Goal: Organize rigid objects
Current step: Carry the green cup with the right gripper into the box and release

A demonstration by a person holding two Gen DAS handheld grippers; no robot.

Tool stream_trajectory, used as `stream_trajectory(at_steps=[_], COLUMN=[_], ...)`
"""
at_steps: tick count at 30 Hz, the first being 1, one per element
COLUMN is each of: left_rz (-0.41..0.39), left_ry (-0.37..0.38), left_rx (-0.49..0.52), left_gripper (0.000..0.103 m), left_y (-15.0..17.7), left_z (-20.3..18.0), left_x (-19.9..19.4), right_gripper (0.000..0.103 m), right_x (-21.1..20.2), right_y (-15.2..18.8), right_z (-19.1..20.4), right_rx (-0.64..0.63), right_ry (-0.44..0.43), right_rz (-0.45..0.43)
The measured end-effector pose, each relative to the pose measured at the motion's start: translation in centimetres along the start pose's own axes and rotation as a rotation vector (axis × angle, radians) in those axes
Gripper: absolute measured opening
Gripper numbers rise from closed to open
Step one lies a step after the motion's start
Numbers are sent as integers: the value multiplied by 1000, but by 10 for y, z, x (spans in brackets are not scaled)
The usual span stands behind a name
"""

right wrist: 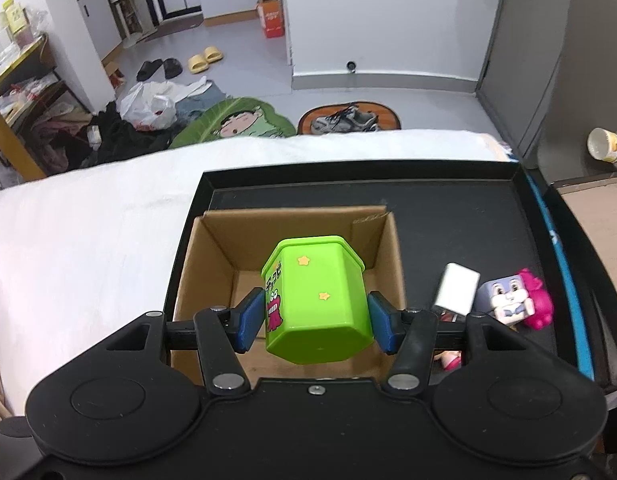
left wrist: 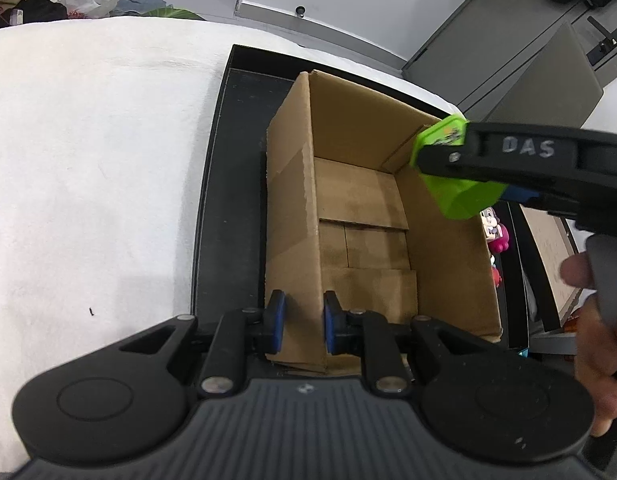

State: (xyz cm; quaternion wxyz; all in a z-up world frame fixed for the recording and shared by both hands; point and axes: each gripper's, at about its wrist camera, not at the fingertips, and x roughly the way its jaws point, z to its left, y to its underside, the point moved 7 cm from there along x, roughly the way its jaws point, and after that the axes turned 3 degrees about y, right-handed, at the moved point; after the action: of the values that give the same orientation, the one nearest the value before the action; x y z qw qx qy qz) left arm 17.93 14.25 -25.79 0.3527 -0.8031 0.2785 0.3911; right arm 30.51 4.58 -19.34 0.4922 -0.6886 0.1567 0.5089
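Observation:
An open cardboard box (left wrist: 364, 200) stands in a black tray (left wrist: 228, 200) on a white-covered table. My left gripper (left wrist: 304, 322) is shut on the box's near left wall, one blue pad on each side of the cardboard. My right gripper (right wrist: 314, 320) is shut on a green plastic container (right wrist: 316, 300) with star and cartoon stickers, held tilted above the box (right wrist: 212, 264). In the left wrist view the container (left wrist: 460, 196) hangs over the box's right wall. The box's bottom shows only its folded flaps.
Right of the box in the tray (right wrist: 448, 216) lie a white block (right wrist: 456, 288), a grey rabbit cube figure (right wrist: 506, 300) and a pink toy (right wrist: 538, 304). White cloth (left wrist: 88, 160) covers the table to the left. A person's hand (left wrist: 600, 340) holds the right gripper's handle.

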Motion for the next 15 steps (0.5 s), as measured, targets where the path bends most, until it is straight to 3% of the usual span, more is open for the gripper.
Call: stream_trajectory(at_steps=[7,15], left_rz=[-4,-2], left_ry=[4,4], left_rx=[-11,-27], left_gripper=[18,18], left_y=[1,0], left_z=[2,3], left_x=[0,0], right_gripper=[54,47], right_x=[13,28], right_y=[7,8], right_z=[9,15], right_rx=[-16,-23], right_ry=[-36,-57], right_rz=[21,50])
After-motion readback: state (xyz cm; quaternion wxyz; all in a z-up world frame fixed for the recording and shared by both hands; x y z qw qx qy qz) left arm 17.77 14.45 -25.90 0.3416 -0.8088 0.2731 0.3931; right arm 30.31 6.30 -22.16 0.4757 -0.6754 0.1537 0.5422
